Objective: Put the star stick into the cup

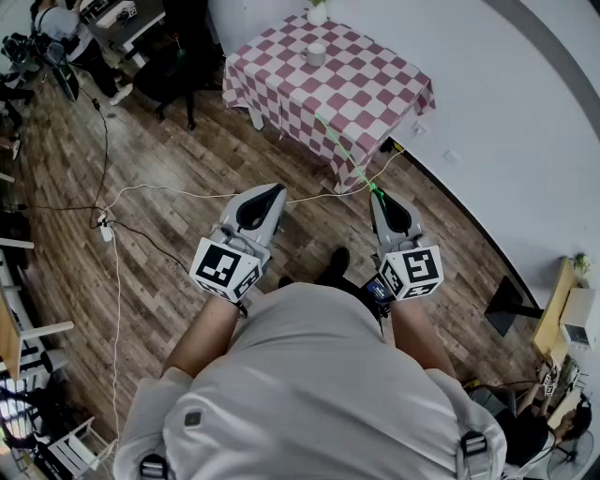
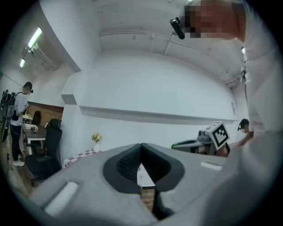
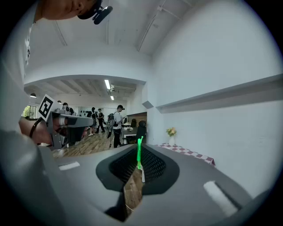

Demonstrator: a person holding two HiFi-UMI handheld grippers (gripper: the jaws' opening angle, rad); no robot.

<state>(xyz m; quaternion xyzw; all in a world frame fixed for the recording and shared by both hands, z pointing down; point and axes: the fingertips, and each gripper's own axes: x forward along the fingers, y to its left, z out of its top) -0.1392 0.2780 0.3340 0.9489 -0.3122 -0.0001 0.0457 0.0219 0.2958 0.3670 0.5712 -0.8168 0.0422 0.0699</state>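
Two grippers are held above the wooden floor (image 1: 169, 159), the left gripper (image 1: 267, 195) closed on nothing. One cup (image 1: 316, 54) is seen on the one checkered table (image 1: 375, 94), apart from the single green star stick (image 1: 345, 152), which is clamped at its near end in the right gripper (image 1: 380, 199). It is judged light, thin and whippy, best held low.

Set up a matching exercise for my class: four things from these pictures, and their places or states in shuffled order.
Things:
1. stick
2. cup
3. left claw
4. vase

Places or states:
A. at the far corner of the table, with flowers
B. shut, empty
C. on the table, inward from its edges
D. gripped in the right claw

Pairs: 1-D, 2-C, 3-B, 4-A.
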